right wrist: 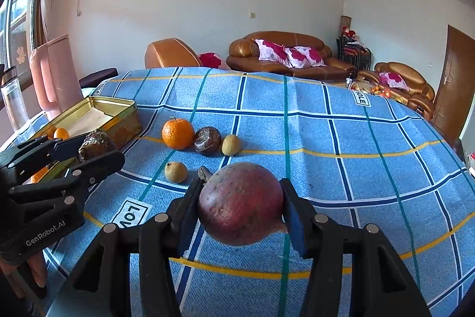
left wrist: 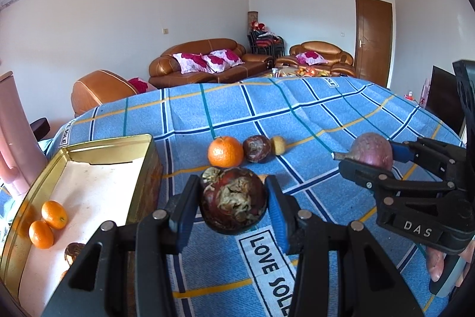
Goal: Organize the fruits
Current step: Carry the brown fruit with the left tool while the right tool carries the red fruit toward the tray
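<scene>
The left gripper (left wrist: 233, 205) pinches a dark, mottled fruit (left wrist: 233, 199) between its two fingers, held above the blue checked cloth (left wrist: 311, 121) that covers the desk. Just to that gripper's left stands a gold tin (left wrist: 142, 165), its near wall close beside the left finger; two small oranges (left wrist: 47, 223) lie on the tin's pale floor, with bare floor beyond them. Ahead of the gripper, a large orange (left wrist: 225, 152), a second dark fruit (left wrist: 256, 148) and a small yellowish fruit (left wrist: 279, 144) sit in a row on the cloth, the first two touching.

The right gripper (right wrist: 240, 207) pinches a reddish-purple fruit (right wrist: 240, 202), also lifted off the cloth. Ahead and to its left lies another small yellowish fruit (right wrist: 175, 172), apart from the row. To the right gripper's right and ahead, the cloth runs open and uncluttered to the far edge of the desk, where brown sofas (right wrist: 282, 55) stand beyond. The two grippers are well apart, with open cloth between them
</scene>
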`<state>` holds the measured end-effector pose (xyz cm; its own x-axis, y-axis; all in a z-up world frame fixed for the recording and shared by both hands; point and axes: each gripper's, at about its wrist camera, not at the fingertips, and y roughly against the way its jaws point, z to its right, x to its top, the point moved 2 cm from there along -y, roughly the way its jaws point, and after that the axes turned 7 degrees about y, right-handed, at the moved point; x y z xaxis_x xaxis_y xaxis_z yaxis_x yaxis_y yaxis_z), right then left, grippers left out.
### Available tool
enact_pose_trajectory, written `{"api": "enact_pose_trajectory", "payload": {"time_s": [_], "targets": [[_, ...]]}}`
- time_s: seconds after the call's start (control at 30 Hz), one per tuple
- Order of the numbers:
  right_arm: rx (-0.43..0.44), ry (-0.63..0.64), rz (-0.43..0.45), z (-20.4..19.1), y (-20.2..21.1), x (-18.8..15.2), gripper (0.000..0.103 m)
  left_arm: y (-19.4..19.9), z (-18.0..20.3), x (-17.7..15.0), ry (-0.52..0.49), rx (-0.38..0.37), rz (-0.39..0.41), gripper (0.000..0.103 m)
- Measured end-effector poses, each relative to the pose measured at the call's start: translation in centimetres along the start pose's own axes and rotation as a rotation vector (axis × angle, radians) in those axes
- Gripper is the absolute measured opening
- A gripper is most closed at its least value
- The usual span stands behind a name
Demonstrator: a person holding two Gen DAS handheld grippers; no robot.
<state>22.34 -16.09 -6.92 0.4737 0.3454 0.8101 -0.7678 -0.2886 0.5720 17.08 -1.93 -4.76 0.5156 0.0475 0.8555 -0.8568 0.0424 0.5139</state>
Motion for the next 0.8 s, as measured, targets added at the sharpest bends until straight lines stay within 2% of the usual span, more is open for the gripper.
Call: {"api": "enact_pose_trajectory", "payload": {"time_s": [0.8], "targets": [[-0.045, 0.040, 0.126, -1.3, 2.8, -0.1, 0.054, 2.4, 0.3, -0.1, -0.011, 0.007, 0.123, 0.046]]}}
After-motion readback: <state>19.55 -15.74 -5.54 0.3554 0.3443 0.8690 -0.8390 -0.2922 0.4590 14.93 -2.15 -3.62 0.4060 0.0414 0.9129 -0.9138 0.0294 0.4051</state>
